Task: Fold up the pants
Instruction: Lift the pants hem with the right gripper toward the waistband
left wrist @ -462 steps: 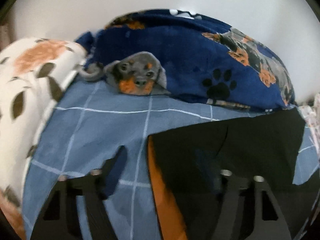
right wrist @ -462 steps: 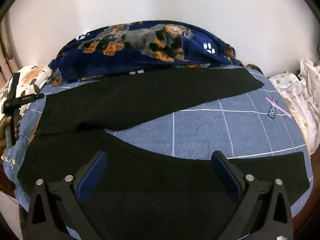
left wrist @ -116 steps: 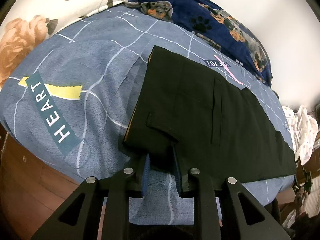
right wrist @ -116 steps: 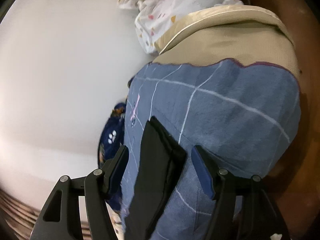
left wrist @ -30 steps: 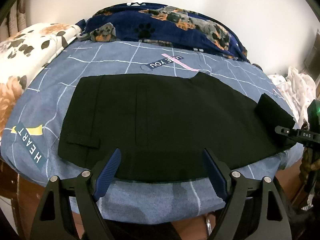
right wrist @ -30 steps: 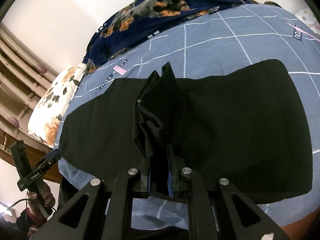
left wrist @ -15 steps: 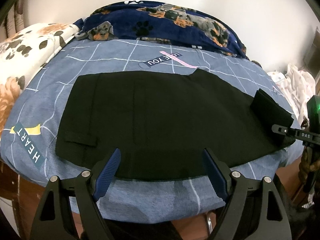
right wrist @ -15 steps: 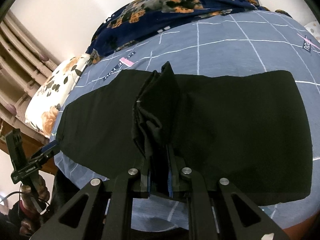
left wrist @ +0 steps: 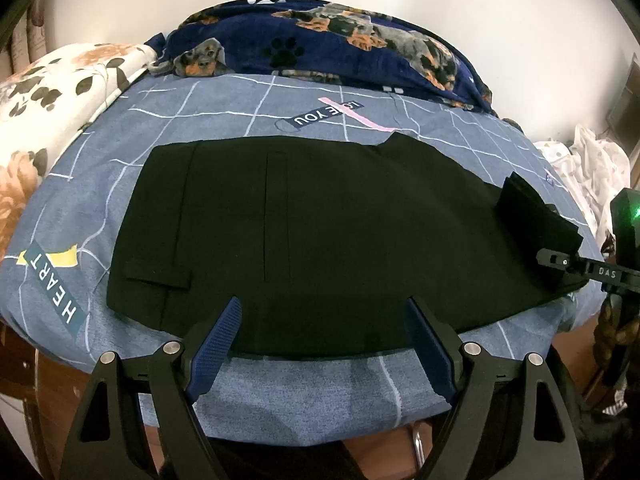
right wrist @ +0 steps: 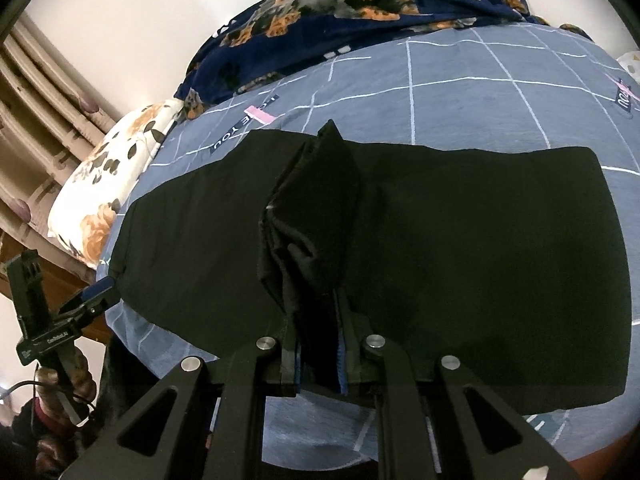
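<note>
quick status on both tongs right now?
Left tongs: open, holding nothing, above the near edge of the black pants.
Right tongs: shut on the pants' bunched leg end.

On the blue grid-patterned bedsheet point(left wrist: 208, 128) you can read "HEART" on a dark teal printed strip point(left wrist: 56, 295) near its left edge, and "I LOVE YOU" on a second dark strip point(left wrist: 324, 116) crossed by a pink bar. On the black bar of the right gripper point(left wrist: 560, 256) you see "DAS", possibly part of a longer word. The left gripper's black handle mount point(right wrist: 52, 338) carries small white lettering, too blurred for you to read surely.
</note>
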{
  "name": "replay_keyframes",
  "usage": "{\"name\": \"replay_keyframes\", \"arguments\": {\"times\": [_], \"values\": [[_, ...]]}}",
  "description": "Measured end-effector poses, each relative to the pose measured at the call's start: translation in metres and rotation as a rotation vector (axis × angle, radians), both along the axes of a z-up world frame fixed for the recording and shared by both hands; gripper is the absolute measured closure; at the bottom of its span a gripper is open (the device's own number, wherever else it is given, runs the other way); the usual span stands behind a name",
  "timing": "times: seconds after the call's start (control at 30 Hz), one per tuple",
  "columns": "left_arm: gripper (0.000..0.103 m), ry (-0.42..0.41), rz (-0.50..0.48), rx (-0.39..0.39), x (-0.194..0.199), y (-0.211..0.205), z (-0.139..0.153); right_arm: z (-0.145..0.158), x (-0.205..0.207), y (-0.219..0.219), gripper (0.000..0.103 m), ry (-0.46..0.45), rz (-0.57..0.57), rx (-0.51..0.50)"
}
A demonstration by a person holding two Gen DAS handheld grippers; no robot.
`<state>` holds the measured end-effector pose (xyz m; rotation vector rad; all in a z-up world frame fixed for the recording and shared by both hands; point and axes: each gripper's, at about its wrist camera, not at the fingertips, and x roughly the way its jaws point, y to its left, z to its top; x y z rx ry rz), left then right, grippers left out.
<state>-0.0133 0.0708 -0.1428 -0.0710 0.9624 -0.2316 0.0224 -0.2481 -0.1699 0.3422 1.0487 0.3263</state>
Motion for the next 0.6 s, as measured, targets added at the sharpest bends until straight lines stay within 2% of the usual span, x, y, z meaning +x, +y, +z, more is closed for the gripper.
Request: {"name": "replay_keyframes", "arguments": {"times": [0.47,0.53,0.6], "values": [[0.020,0.015,0.005,-0.003,0.001,0.001,-0.006,-0.003,-0.001,0.010,0.086,0.008,0.024,-0.023],[0.020,0.019,0.008,-0.006,0.002,0.003,-0.007,-0.004,-0.001,0.011,0.082,0.019,0.032,-0.013],[0.020,0.022,0.012,-0.009,0.002,0.004,-0.007,-0.005,-0.001,0.013,0.073,0.031,0.052,0.004]]}}
